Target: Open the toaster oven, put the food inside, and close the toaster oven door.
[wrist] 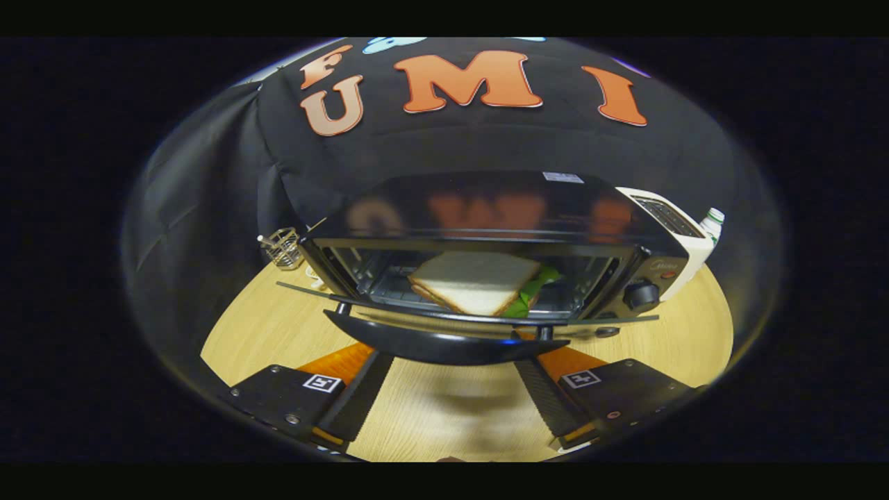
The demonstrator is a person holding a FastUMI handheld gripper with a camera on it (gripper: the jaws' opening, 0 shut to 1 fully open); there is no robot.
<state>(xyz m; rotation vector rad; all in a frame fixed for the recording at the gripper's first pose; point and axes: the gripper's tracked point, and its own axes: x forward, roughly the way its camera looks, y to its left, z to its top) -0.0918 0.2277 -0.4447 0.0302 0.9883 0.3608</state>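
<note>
Sandwich (476, 281) on the rack inside the toaster oven (500, 236), door (458, 312) down; gripper (455, 399) jaws wide and empty, apparently just under the door handle (444, 344), which could slip off during lifting.

The toaster oven (486, 229) sits on the table (264, 326), its door (458, 316) dropped open just ahead of the gripper (451, 361). A sandwich (472, 281) lies inside. A pop-up toaster (677, 232) and bottle (712, 223) stand right of it, a wire rack (281, 248) left.

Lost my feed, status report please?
Gripper open, fingers wide beneath black door handle. White-bread sandwich inside black toaster oven. Glass door down. Nothing blocking.
</note>
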